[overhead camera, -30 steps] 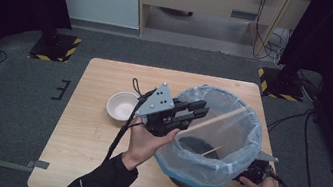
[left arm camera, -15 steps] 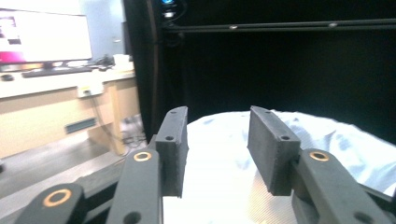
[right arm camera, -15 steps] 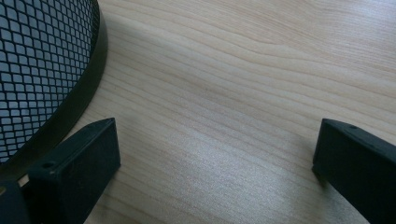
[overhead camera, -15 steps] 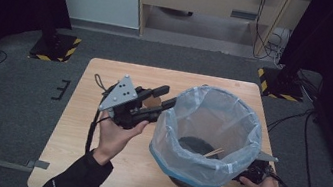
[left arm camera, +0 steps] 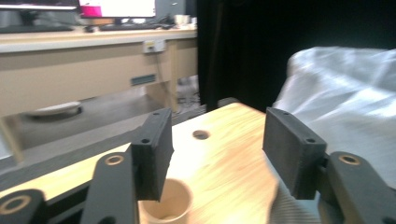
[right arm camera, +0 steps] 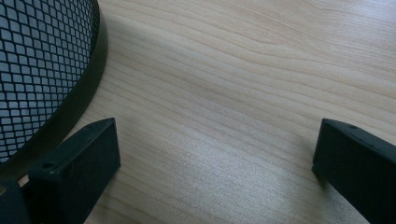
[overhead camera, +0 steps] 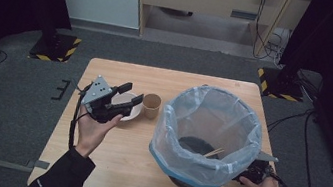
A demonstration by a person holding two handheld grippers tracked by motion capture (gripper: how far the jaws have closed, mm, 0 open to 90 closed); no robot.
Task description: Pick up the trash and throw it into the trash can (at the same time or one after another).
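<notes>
High view: above, facing forward and down on the worktop (overhead camera: 112, 166).
Left gripper view: low, level, close; shares the paper cup (left arm camera: 166, 205).
Right gripper view: close, down onto the worktop.

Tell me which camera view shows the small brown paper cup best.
The high view: the small brown paper cup stands whole on the wooden table, between the white bowl and the lined bin. The left gripper view catches only its blurred rim below the open left gripper.

Tan paper cup (overhead camera: 151, 105), black mesh bin (right arm camera: 37, 70)
</notes>
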